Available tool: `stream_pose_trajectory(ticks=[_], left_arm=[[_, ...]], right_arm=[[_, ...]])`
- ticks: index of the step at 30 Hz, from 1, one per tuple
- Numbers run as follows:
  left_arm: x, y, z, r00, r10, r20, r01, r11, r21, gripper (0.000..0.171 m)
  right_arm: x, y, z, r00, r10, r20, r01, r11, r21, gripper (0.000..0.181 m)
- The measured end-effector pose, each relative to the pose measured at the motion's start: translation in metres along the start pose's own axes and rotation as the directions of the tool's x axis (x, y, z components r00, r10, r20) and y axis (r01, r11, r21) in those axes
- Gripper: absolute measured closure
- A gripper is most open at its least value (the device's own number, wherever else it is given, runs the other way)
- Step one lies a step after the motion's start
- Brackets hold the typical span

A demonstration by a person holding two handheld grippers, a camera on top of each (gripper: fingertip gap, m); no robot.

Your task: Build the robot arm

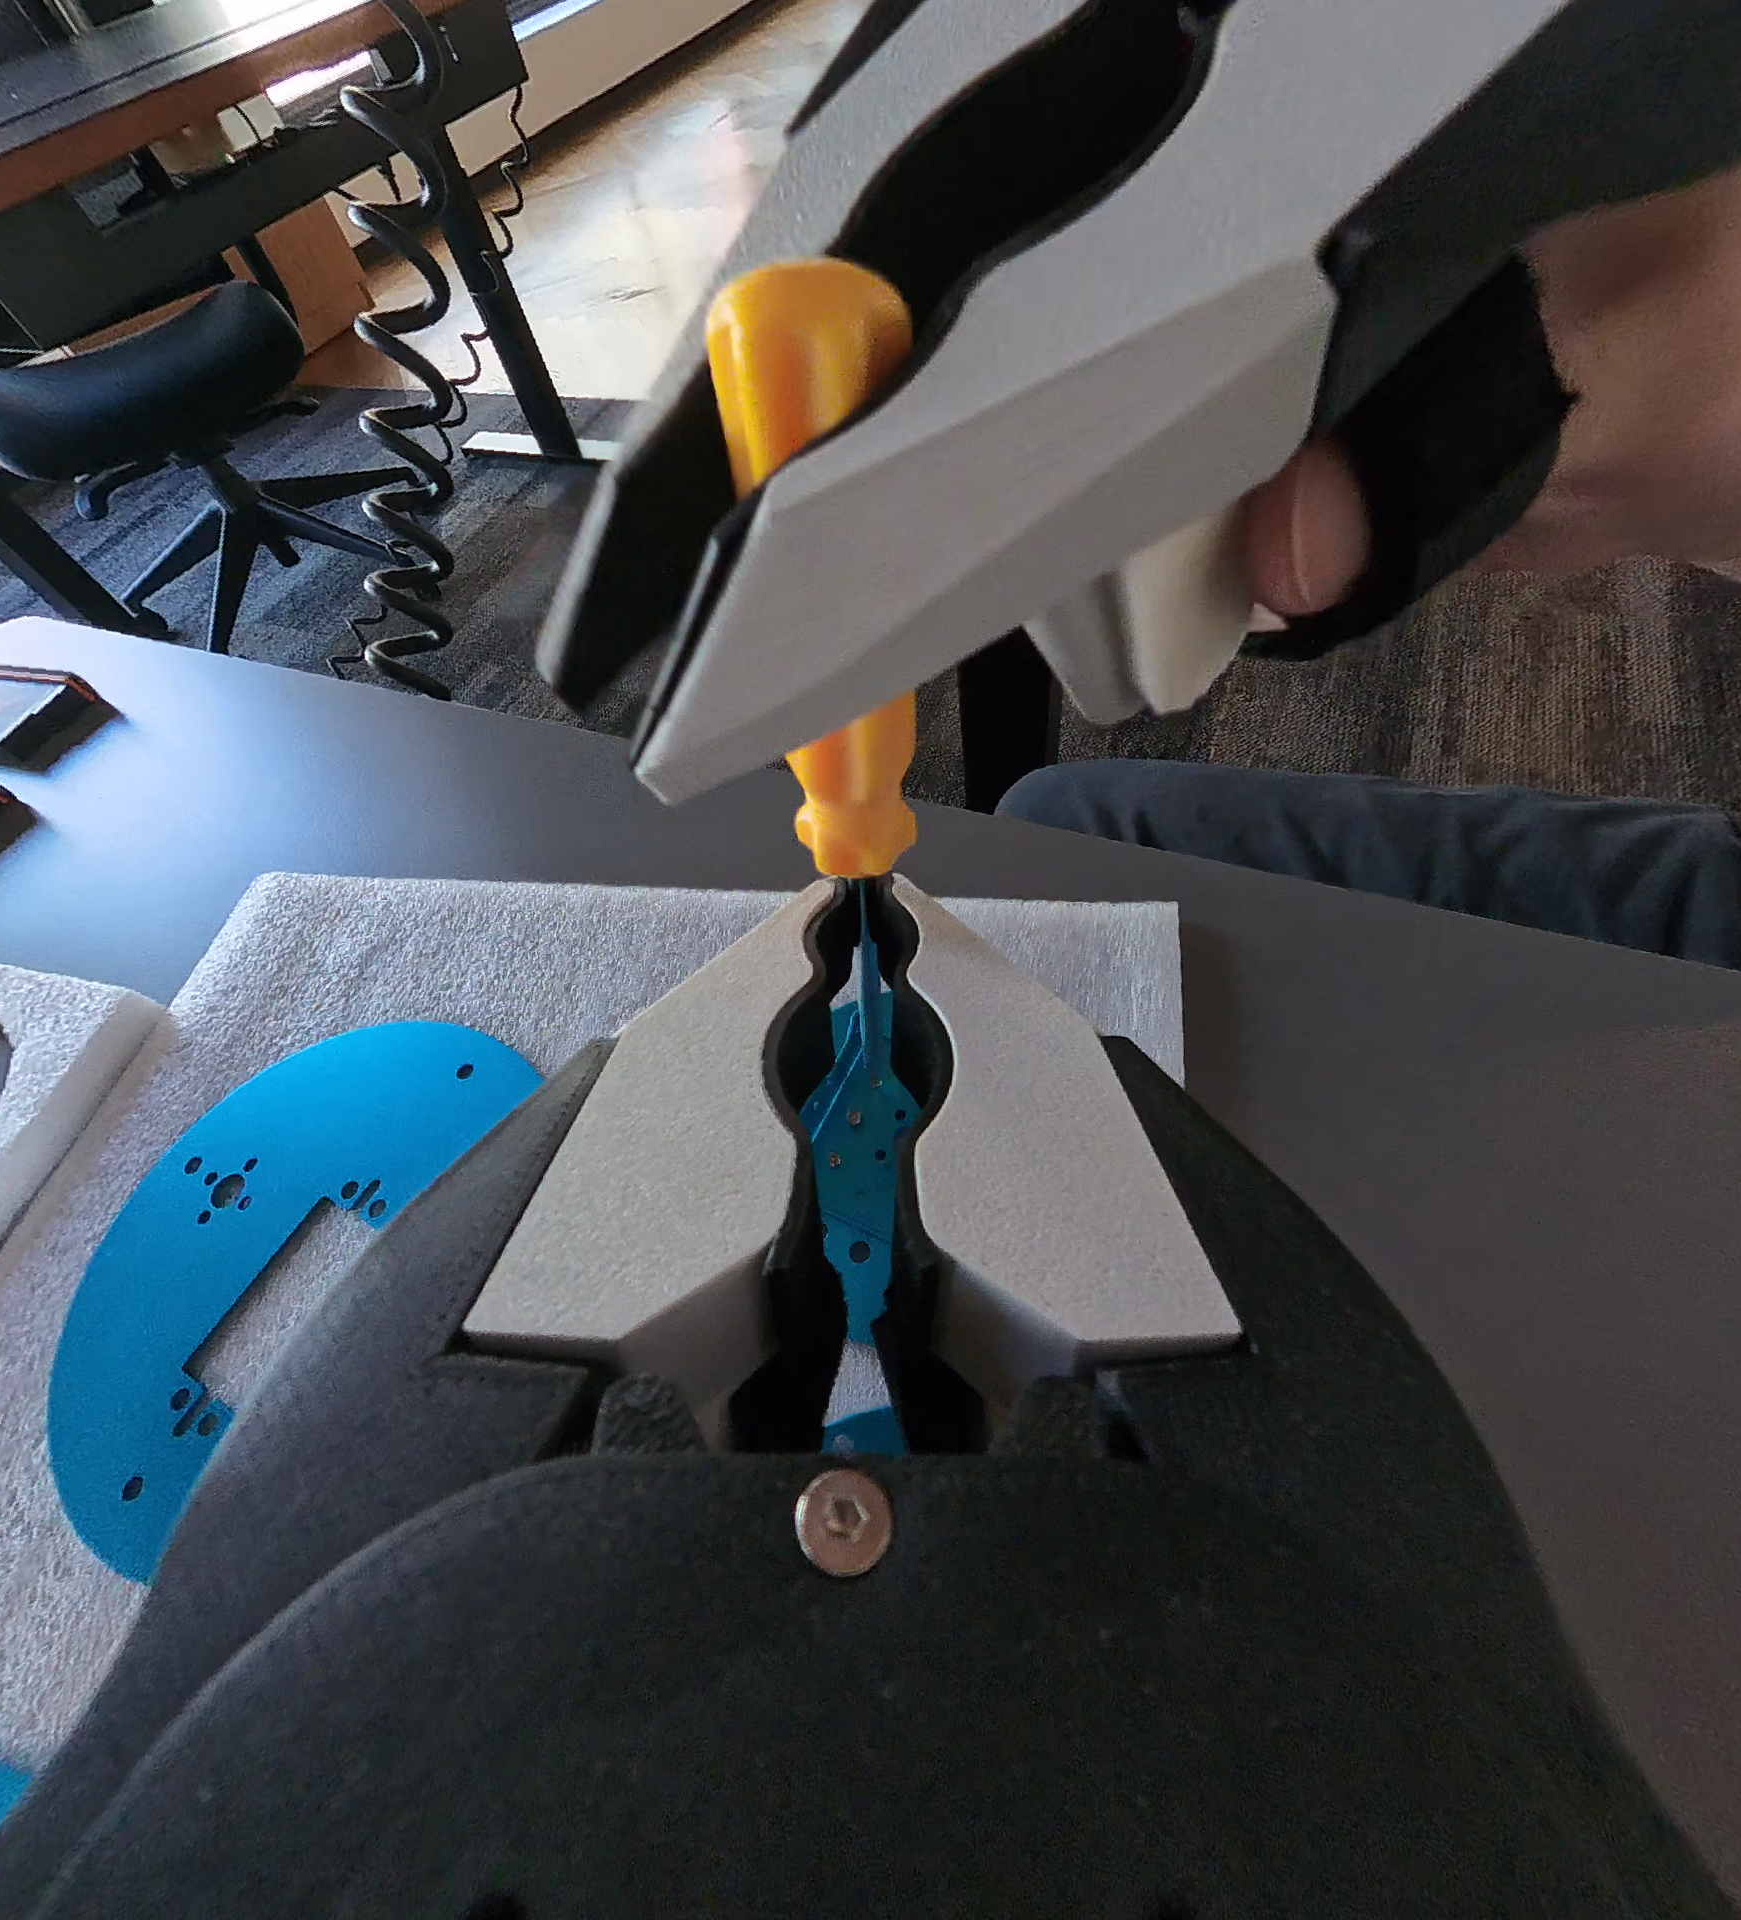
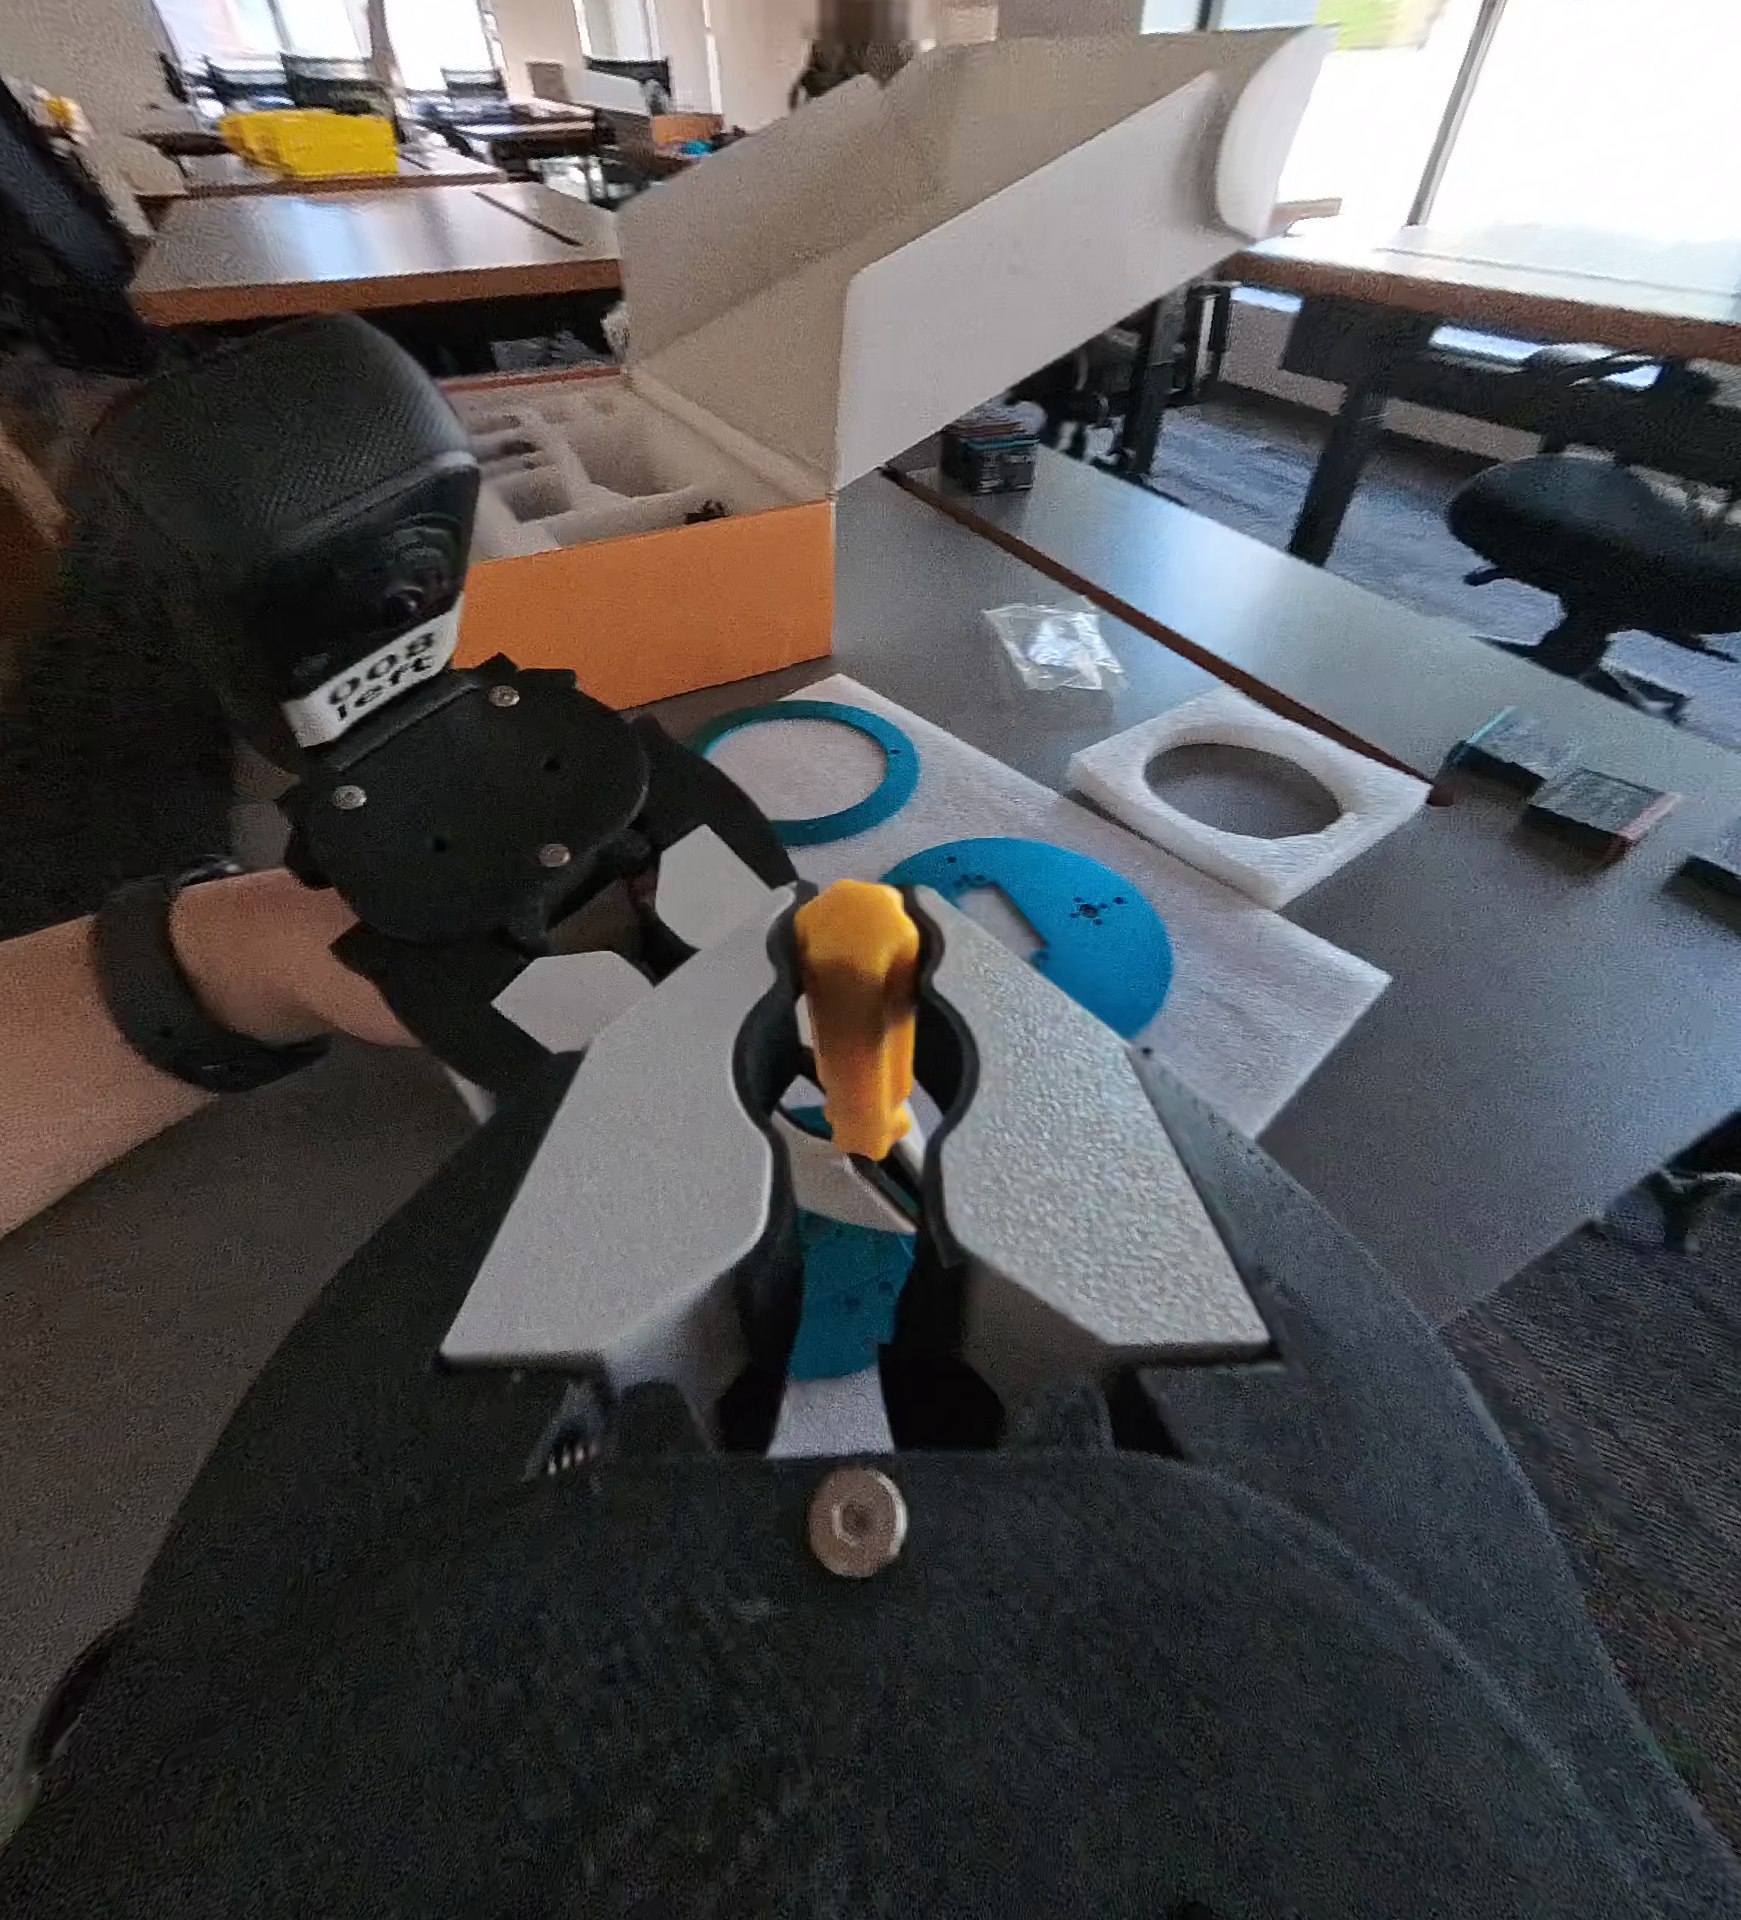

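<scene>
My left gripper (image 1: 861, 899) is shut on a thin blue perforated metal bracket (image 1: 861, 1174), seen edge-on between its jaws and held above the foam. My right gripper (image 2: 853, 904) is shut on the orange handle of a screwdriver (image 2: 861, 1018). In the left wrist view it comes in from the upper right (image 1: 627, 717) with the screwdriver (image 1: 850, 800) pointing down, its shaft meeting the bracket right at my left fingertips. The bracket also shows below the handle in the right wrist view (image 2: 845, 1309). The left gripper's body (image 2: 471, 821) is at the left there, its tips hidden.
A white foam sheet (image 1: 492, 935) on the dark table (image 1: 1468, 1091) carries a blue round plate (image 2: 1042, 925) and a blue ring (image 2: 809, 769). A foam frame (image 2: 1250, 790), a plastic bag (image 2: 1053, 644), small black boxes (image 2: 1593, 810) and an open orange box (image 2: 658, 603) lie beyond. A person's leg (image 1: 1468, 852) is at the table edge. Some 7 centimetres of space lies between my two pairs of fingers.
</scene>
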State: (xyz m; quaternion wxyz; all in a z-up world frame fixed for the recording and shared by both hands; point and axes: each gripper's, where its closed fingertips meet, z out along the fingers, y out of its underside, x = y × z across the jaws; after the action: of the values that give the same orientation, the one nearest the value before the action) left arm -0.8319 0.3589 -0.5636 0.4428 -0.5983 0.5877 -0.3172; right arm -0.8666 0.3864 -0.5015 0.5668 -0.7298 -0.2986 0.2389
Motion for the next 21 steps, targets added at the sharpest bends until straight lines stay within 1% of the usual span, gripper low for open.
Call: stream_pose_trajectory(ticks=[2, 3, 5, 8, 9, 10, 12, 14, 15, 16, 17, 19, 21], left_arm=[[-0.001, 0.0, 0.001, 1.0, 0.007, 0.004, -0.007, 1.0, -0.006, 0.17], [-0.001, 0.0, 0.002, 1.0, 0.004, 0.009, -0.004, 1.0, -0.007, 0.17], [-0.003, 0.0, 0.002, 1.0, -0.003, 0.017, 0.003, 1.0, -0.008, 0.169], [-0.004, 0.001, 0.001, 1.0, -0.003, 0.019, 0.003, 1.0, -0.014, 0.169], [-0.004, 0.001, 0.0, 1.0, -0.011, 0.014, 0.011, 1.0, -0.01, 0.17], [-0.004, 0.001, -0.002, 1.0, -0.02, 0.009, 0.02, 1.0, -0.004, 0.17], [-0.005, 0.002, -0.002, 1.0, -0.022, 0.008, 0.022, 1.0, 0.003, 0.169], [-0.005, 0.001, -0.002, 1.0, -0.021, 0.008, 0.021, 1.0, 0.001, 0.169], [-0.005, 0.001, -0.001, 1.0, -0.02, 0.005, 0.02, 1.0, 0.0, 0.169], [-0.004, 0.001, 0.0, 1.0, -0.018, 0.002, 0.018, 1.0, 0.001, 0.169], [-0.005, 0.001, 0.0, 1.0, -0.016, 0.002, 0.016, 1.0, -0.002, 0.17], [-0.005, 0.0, 0.001, 1.0, -0.009, 0.008, 0.009, 1.0, -0.007, 0.169], [-0.006, 0.0, 0.003, 1.0, -0.009, 0.023, 0.009, 1.0, -0.01, 0.169]], right_arm=[[0.0, 0.001, -0.001, 0.997, 0.061, 0.056, -0.061, 0.998, 0.006, 0.168], [0.002, 0.001, 0.0, 0.997, 0.069, 0.046, -0.07, 0.997, 0.014, 0.167], [0.008, 0.0, 0.001, 0.995, 0.08, -0.057, -0.078, 0.996, 0.038, 0.167], [0.015, -0.001, 0.003, 0.959, 0.057, -0.279, -0.043, 0.997, 0.058, 0.167], [0.013, -0.002, 0.005, 0.95, 0.041, -0.309, -0.026, 0.998, 0.053, 0.167], [0.01, -0.002, 0.007, 0.95, 0.023, -0.311, -0.011, 0.999, 0.038, 0.168], [0.005, -0.001, 0.01, 0.968, 0.023, -0.25, -0.023, 1.0, 0.002, 0.167], [0.003, 0.0, 0.007, 0.986, 0.008, -0.166, -0.011, 1.0, -0.018, 0.154], [0.004, 0.001, 0.004, 0.992, -0.002, -0.128, -0.001, 1.0, -0.025, 0.157], [0.0, 0.002, 0.003, 0.998, 0.008, -0.057, -0.009, 1.0, -0.023, 0.165], [0.0, 0.002, 0.003, 0.999, 0.032, -0.023, -0.033, 0.999, -0.018, 0.165], [0.001, 0.003, 0.002, 1.0, 0.026, -0.004, -0.026, 1.0, -0.008, 0.164], [0.007, 0.003, 0.0, 0.996, 0.024, -0.082, -0.024, 1.0, -0.003, 0.164]])
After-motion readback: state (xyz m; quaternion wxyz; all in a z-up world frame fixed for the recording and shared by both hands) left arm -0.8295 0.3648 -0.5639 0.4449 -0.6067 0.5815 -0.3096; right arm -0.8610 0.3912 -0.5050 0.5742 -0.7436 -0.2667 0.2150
